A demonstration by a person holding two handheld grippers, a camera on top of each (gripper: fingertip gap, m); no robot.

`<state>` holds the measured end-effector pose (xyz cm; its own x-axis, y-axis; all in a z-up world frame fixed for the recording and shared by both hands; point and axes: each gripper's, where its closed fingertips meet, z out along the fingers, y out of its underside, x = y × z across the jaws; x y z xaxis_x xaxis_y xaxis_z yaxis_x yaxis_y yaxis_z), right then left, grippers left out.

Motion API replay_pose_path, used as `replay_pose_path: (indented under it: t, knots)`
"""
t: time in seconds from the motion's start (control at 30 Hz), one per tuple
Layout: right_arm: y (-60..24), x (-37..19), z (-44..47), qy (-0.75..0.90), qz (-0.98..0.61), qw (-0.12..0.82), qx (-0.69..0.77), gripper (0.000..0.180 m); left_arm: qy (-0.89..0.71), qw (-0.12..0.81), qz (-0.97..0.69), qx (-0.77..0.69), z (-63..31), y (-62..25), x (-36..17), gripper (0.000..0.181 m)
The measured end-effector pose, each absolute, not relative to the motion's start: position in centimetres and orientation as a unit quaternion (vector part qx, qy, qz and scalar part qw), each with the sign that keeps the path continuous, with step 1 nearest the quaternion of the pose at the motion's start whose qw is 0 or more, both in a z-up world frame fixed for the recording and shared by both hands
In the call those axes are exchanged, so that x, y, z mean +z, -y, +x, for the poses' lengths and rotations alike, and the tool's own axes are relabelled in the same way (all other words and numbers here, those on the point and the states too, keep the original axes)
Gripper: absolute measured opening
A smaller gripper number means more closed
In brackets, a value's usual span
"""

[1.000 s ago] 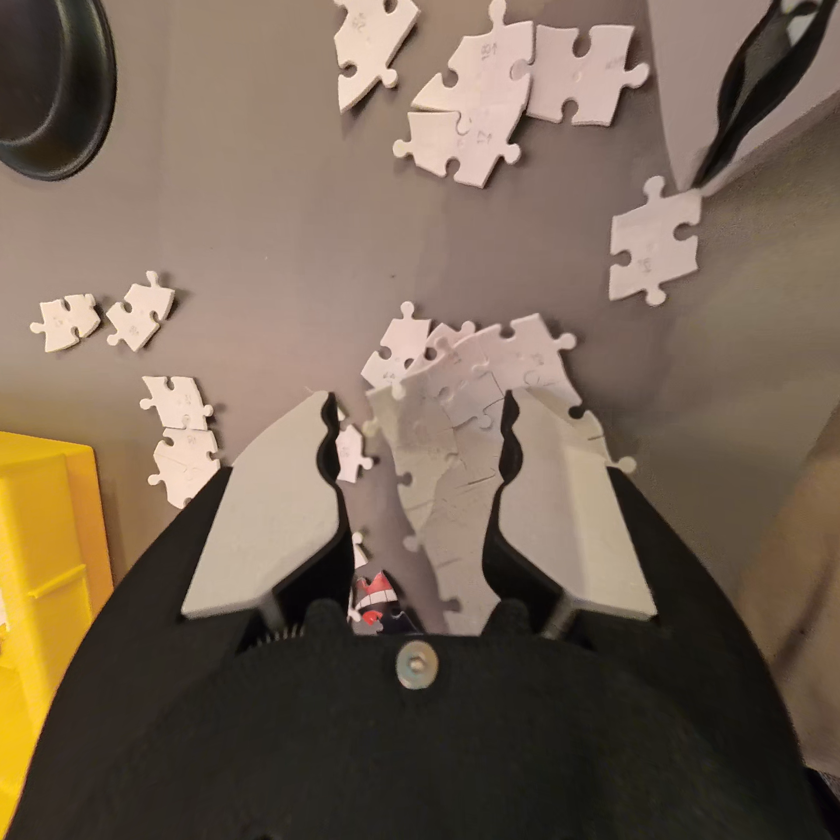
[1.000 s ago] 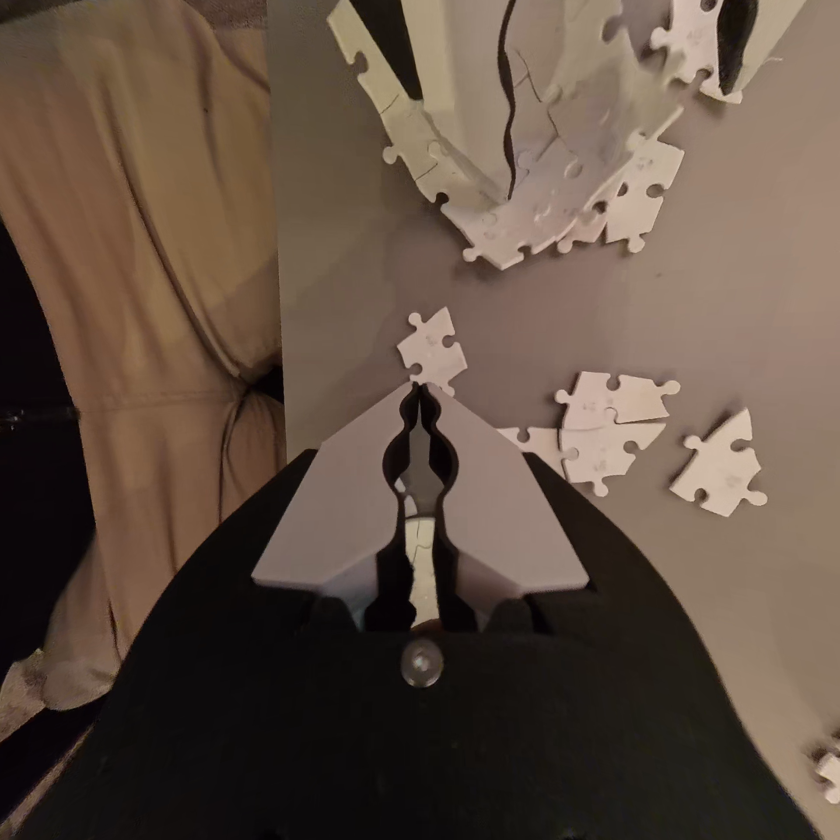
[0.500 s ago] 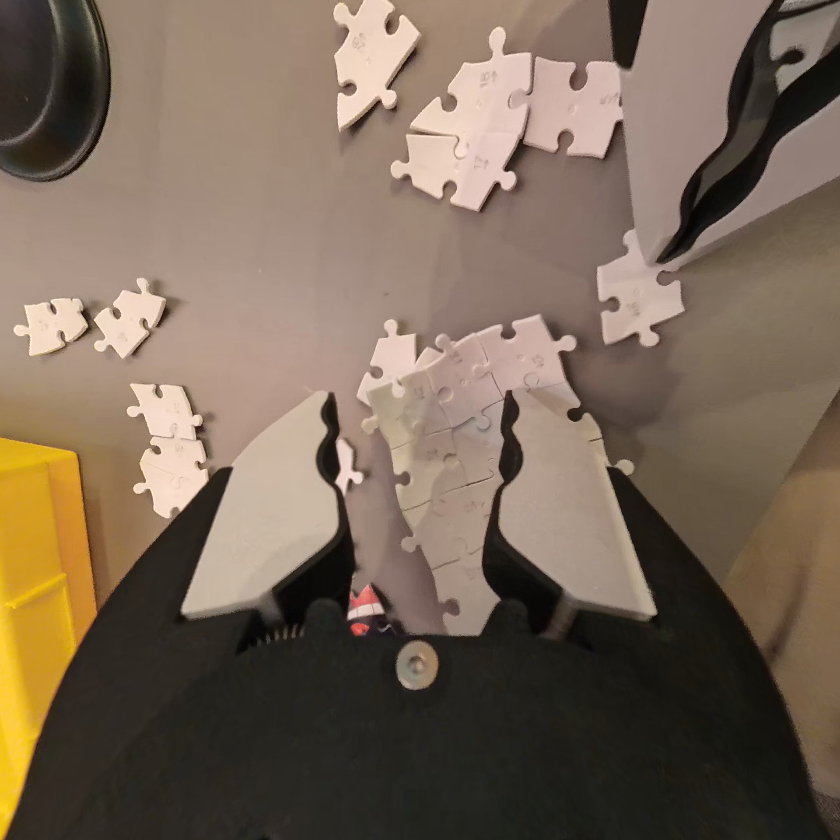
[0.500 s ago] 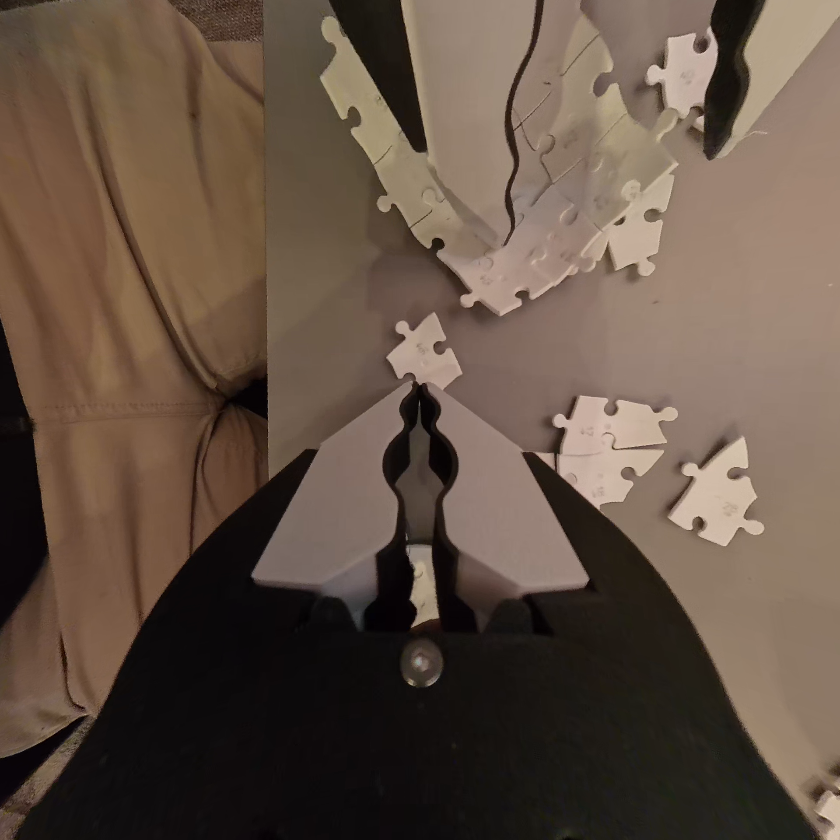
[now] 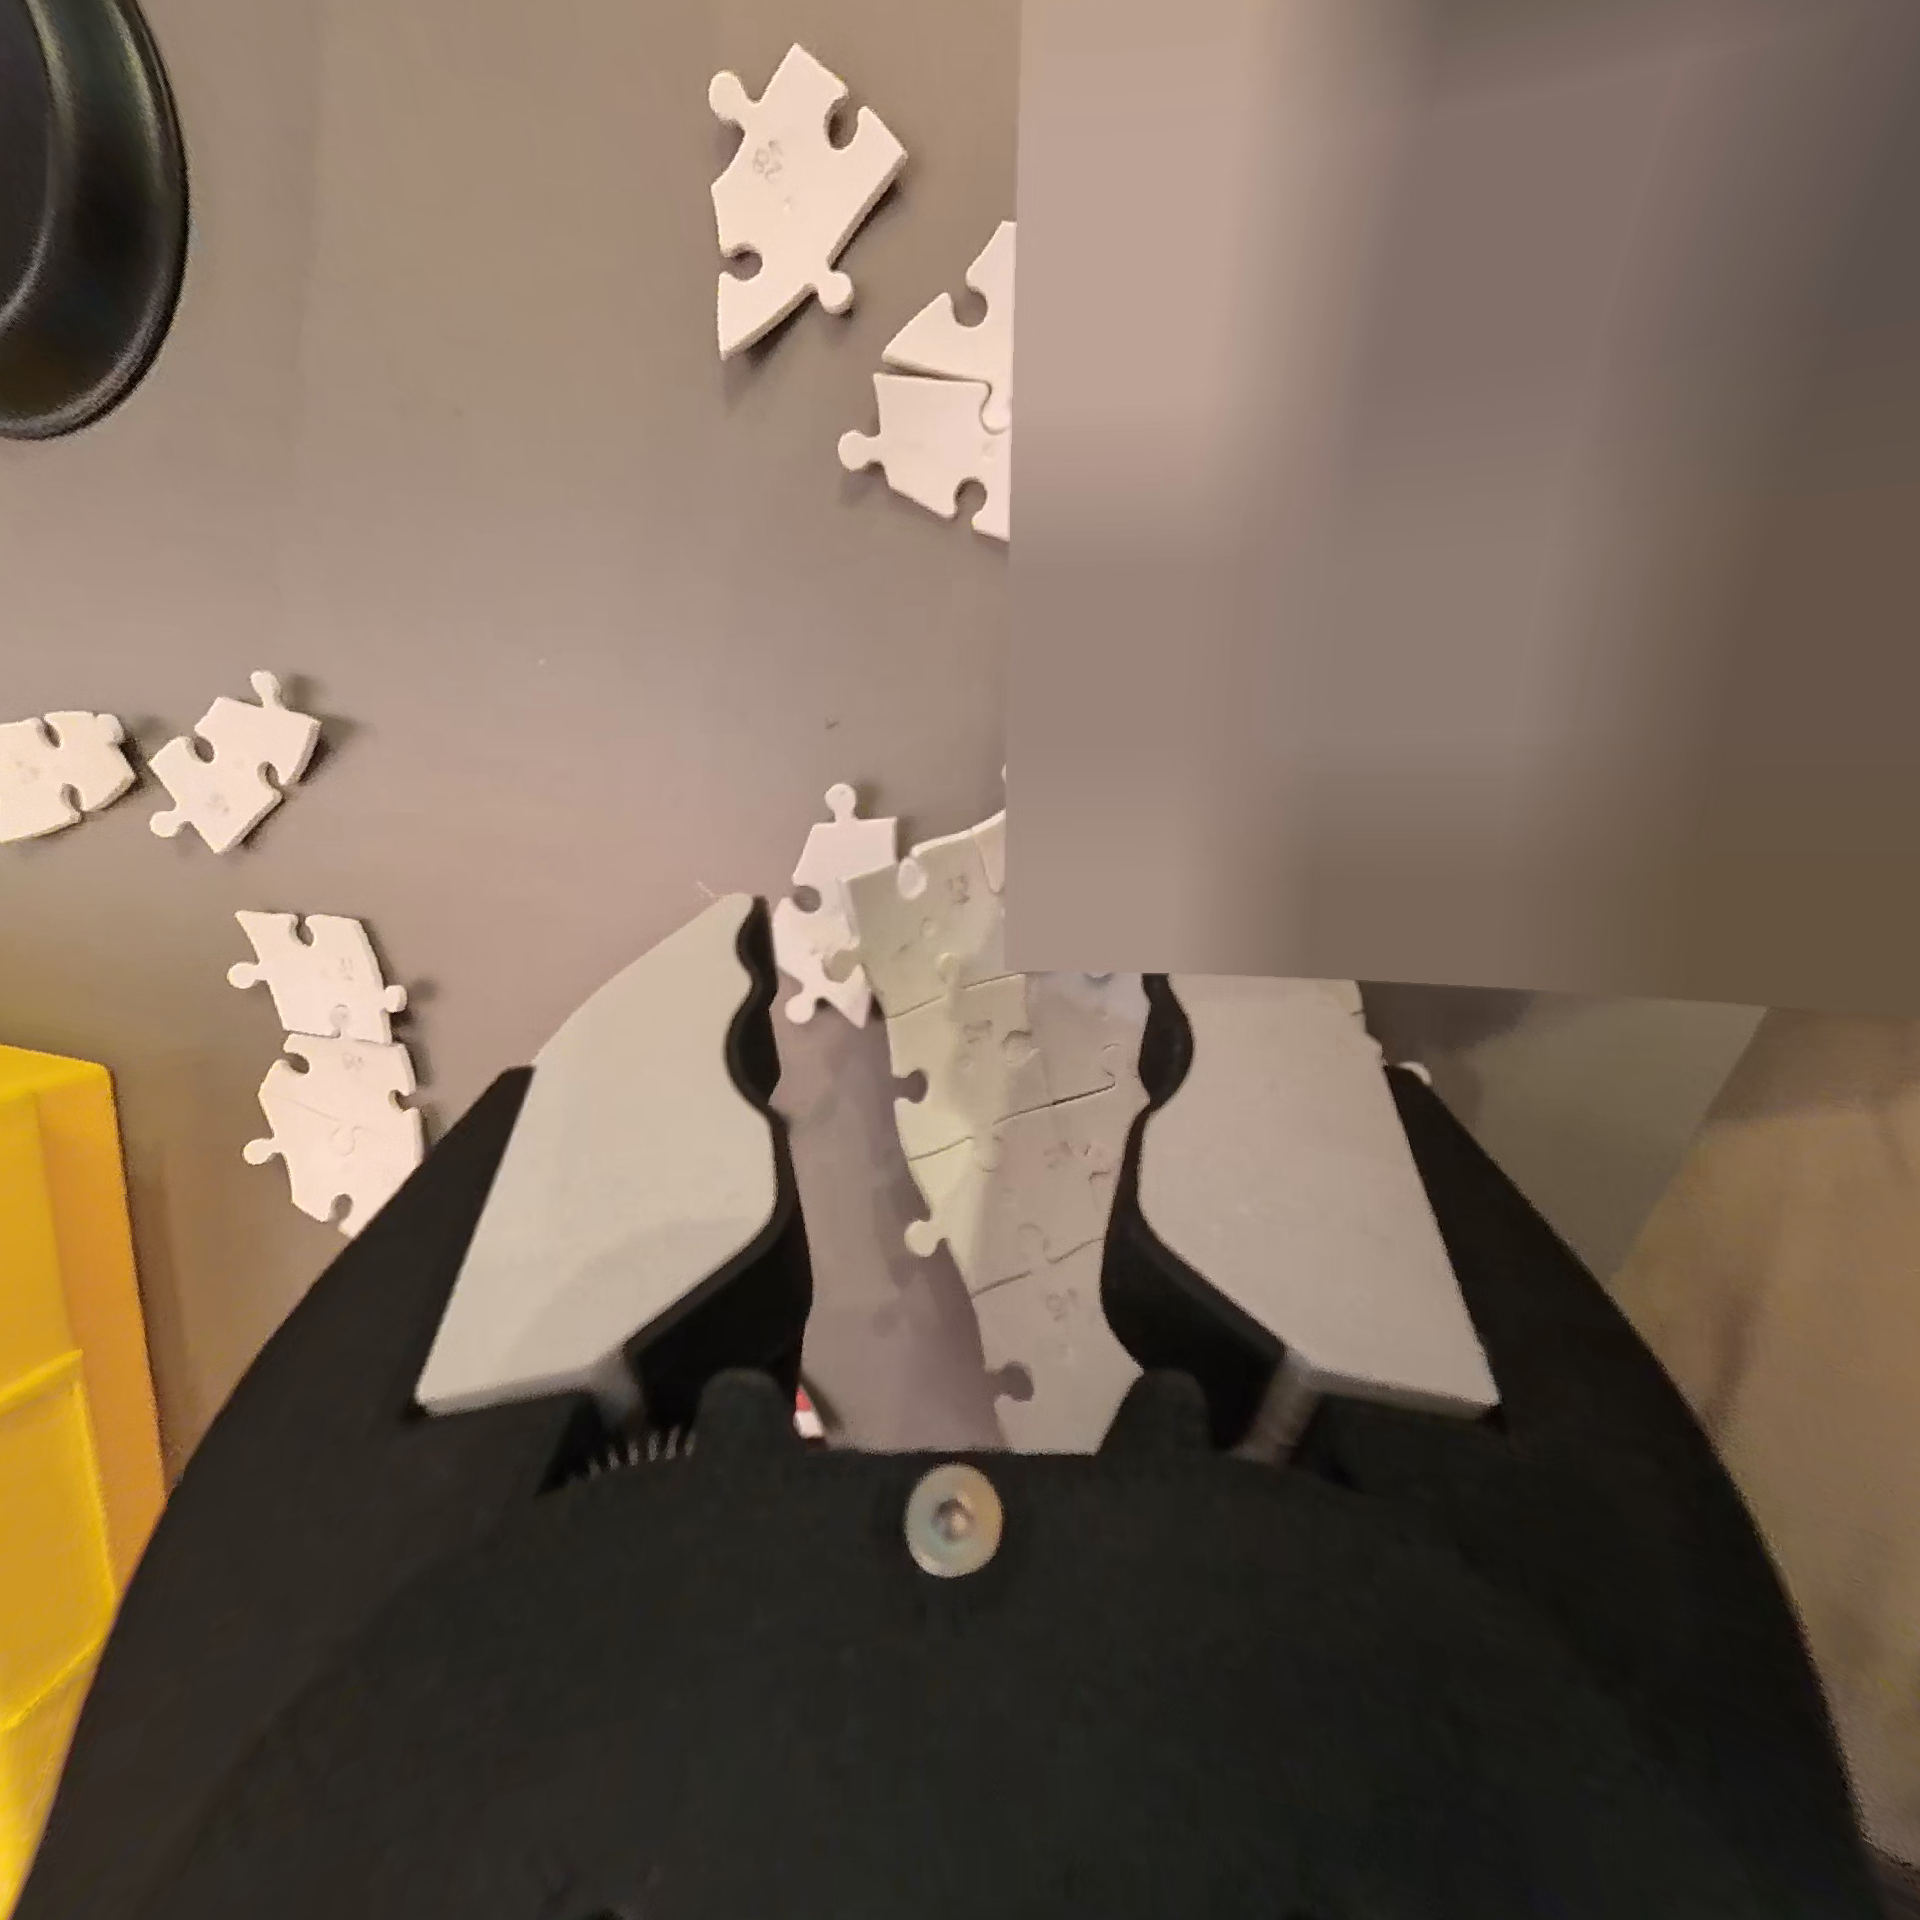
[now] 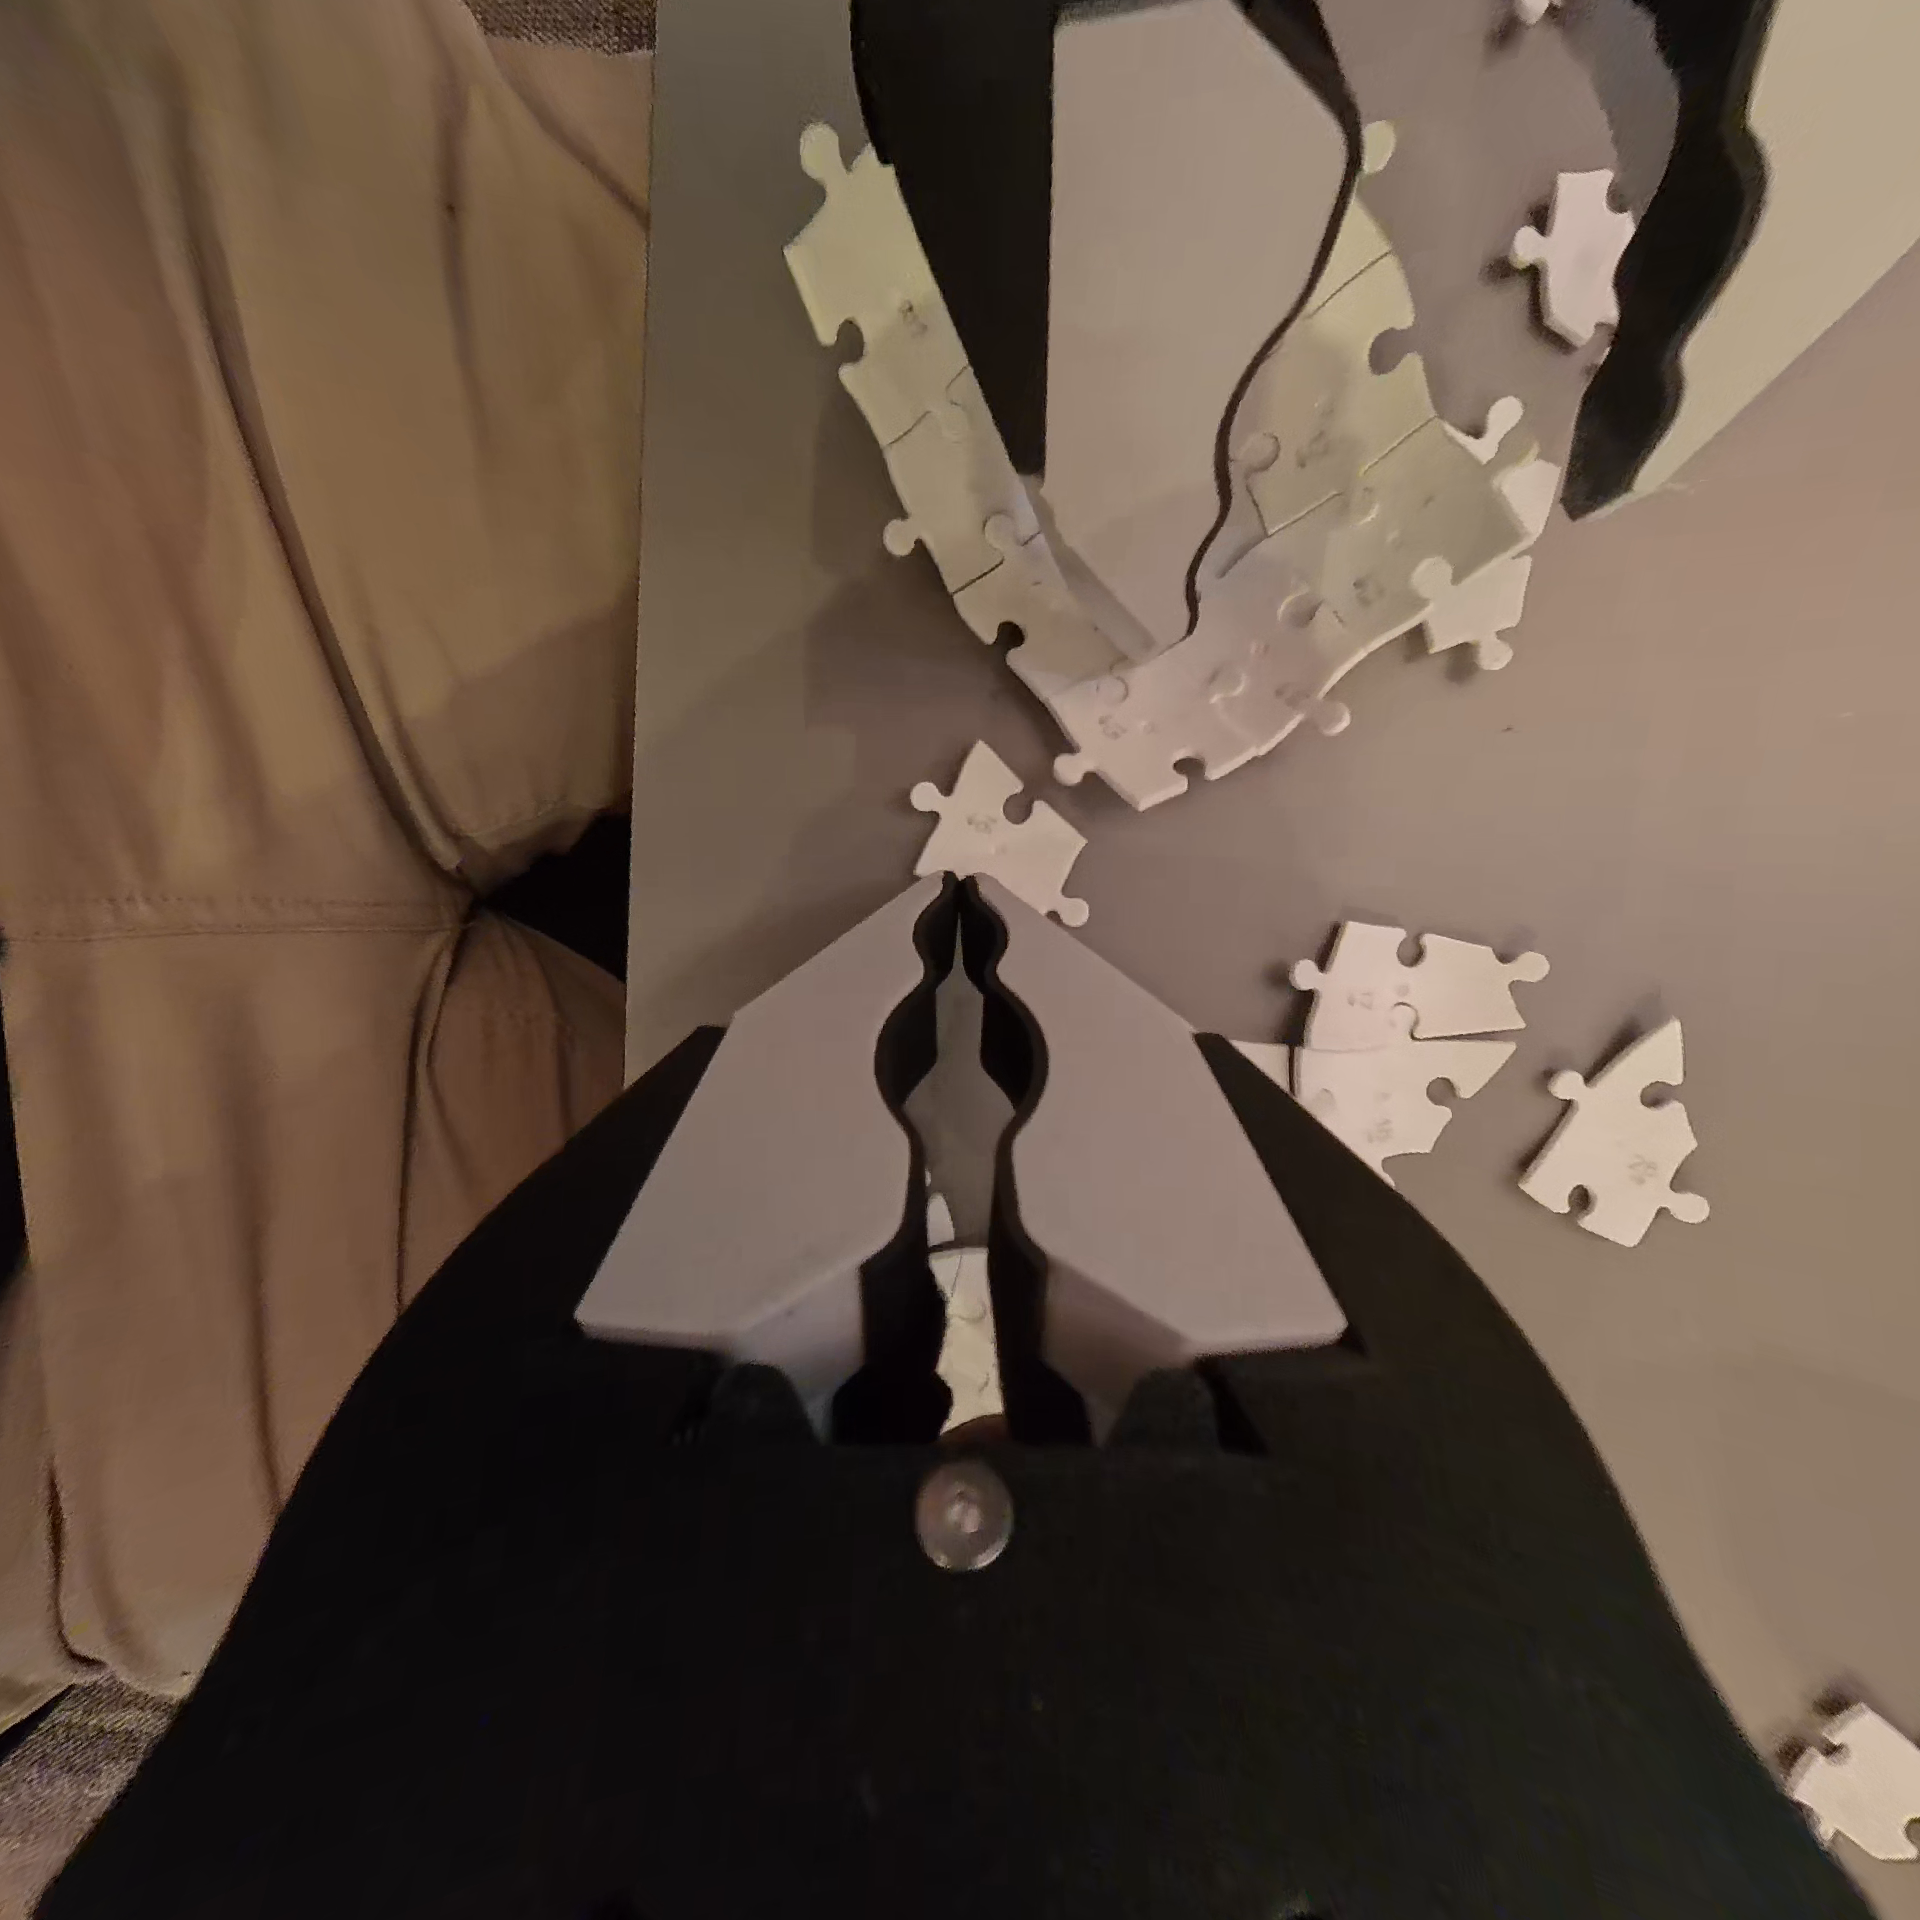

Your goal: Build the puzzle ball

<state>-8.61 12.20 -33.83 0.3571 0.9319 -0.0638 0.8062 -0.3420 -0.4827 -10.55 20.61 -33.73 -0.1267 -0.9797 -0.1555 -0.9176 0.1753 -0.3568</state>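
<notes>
Yellow bin (image 5: 52, 1403) at far left; loose pieces (image 5: 332, 1049) scattered on grey table (image 5: 520, 571); left gripper (image 5: 956, 997) wide, straddling the curved shell (image 5: 997, 1122) without clamping it; right gripper (image 6: 954, 883) tips together, holding nothing visible, just beside a single piece (image 6: 997, 842). Advice: steady shell first, then seat piece tab-first, gently

Grey table (image 5: 540, 582) carries loose white pieces (image 5: 795, 197), a joined curved section (image 6: 1174, 717), yellow bin (image 5: 52, 1351), black round object (image 5: 73, 208).
</notes>
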Motion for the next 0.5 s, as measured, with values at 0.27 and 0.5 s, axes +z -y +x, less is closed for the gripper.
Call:
replay_pose_path:
  t: [0.27,0.5]
  knots:
    - [-12.4,-32.6,-8.9,0.553,-0.787,0.227,0.153,0.0,-0.738,0.173,-0.648,-0.08,-10.3,-19.7,-33.8,0.067]
    - [-13.7,-32.4,-9.2,0.559,-0.775,0.267,0.126,0.0,-0.733,0.165,-0.657,-0.071,-10.6,-19.4,-33.8,0.066]
